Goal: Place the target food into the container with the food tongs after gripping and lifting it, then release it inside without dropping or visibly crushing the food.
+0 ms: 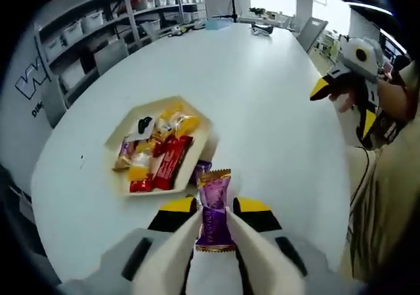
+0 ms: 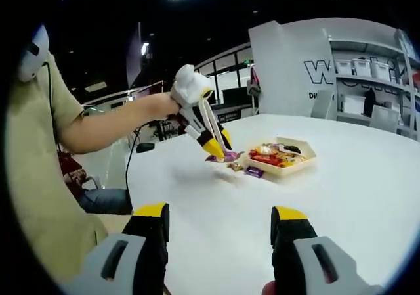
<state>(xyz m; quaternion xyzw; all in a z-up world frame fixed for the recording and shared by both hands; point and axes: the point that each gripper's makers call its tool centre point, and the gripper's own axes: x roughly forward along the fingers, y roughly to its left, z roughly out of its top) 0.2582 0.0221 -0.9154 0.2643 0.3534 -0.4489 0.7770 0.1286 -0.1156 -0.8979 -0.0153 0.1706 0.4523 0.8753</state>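
Note:
My left gripper (image 1: 214, 207) is shut on a pair of cream food tongs (image 1: 172, 252). The tong tips pinch a purple wrapped candy (image 1: 214, 208), held upright just above the table, near the front corner of the tray. The cream hexagonal tray (image 1: 202, 120) holds several red, yellow and orange snack packets. In the right gripper view the left gripper (image 2: 220, 147) and its tongs (image 2: 209, 125) point down at the purple candy (image 2: 230, 156), left of the tray (image 2: 303, 161). My right gripper (image 2: 220, 216) is open and holds nothing. It hovers far right above the table (image 1: 346, 106).
Another purple packet (image 1: 201, 169) lies on the white table (image 1: 262, 98) beside the tray, and two loose packets (image 2: 254, 172) sit in front of it. Shelves with bins (image 1: 85, 39) stand behind. A person's arm (image 2: 105, 121) and a black cable (image 2: 141, 148) are on the left.

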